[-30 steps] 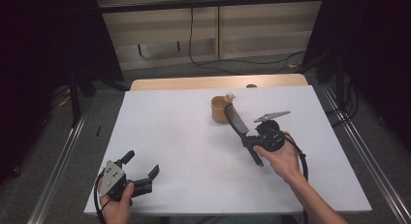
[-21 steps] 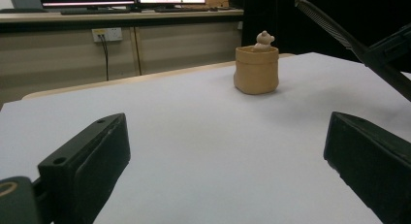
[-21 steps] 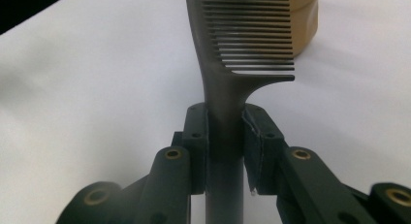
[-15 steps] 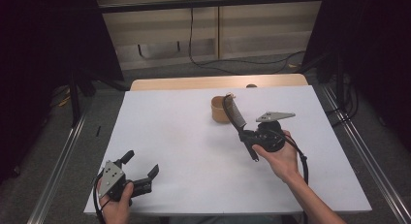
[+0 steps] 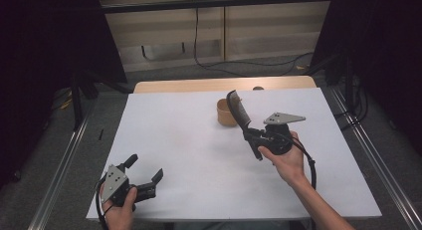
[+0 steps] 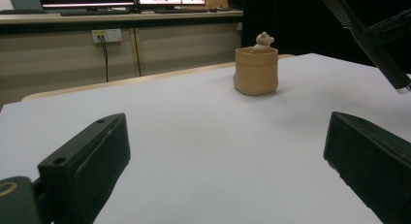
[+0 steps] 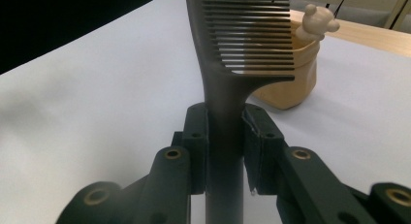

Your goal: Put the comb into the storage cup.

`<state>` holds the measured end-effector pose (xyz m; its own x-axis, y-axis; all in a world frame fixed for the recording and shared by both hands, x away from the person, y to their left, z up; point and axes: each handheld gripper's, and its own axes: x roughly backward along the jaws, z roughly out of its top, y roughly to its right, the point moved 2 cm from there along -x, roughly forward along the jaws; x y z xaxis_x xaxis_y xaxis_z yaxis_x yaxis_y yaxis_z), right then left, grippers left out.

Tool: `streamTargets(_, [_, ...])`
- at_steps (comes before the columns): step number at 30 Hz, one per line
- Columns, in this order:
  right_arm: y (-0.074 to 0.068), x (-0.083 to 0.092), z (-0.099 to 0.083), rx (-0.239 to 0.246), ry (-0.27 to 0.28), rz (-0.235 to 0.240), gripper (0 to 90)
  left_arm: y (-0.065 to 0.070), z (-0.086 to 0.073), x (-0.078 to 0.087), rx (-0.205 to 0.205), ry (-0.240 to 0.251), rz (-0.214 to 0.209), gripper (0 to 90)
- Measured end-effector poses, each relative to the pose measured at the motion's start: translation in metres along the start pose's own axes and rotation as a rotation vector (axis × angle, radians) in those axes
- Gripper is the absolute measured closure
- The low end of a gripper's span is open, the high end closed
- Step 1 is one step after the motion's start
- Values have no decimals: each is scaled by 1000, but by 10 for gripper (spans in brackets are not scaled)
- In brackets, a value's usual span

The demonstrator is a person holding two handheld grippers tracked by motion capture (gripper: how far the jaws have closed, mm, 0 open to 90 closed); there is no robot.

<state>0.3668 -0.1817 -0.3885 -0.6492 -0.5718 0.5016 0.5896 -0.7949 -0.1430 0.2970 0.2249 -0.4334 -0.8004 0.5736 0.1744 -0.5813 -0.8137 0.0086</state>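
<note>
At the near left edge of the white desk (image 5: 189, 155), the left gripper (image 5: 149, 177) rests in the person's hand with its jaws wide apart and nothing between them. Farther in and to the right, the right gripper (image 5: 251, 135) has its jaws clamped on the handle of a dark comb (image 5: 239, 109), whose toothed end rises slanting toward the tan pot (image 5: 225, 115). A small pale figure (image 6: 264, 40), perhaps a bear, peeks from that pot, which stands near the desk's far edge.
</note>
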Motion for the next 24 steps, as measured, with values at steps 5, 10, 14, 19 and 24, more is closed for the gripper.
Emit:
streamTargets(5, [1, -2, 1, 7, 43, 6, 732, 0, 0, 0, 0, 0, 0, 29])
streamTargets(10, [2, -2, 4, 10, 87, 8, 732, 0, 0, 0, -4, 1, 2, 29])
streamTargets(14, [1, -5, 5, 7, 104, 26, 731, 0, 0, 0, -4, 1, -6, 29])
streamTargets(19, [0, -6, 8, 9, 129, 27, 731, 0, 0, 0, -3, 2, -3, 29])
streamTargets(24, [2, -8, 14, 12, 152, 27, 731, 0, 0, -1, -4, 0, -3, 29])
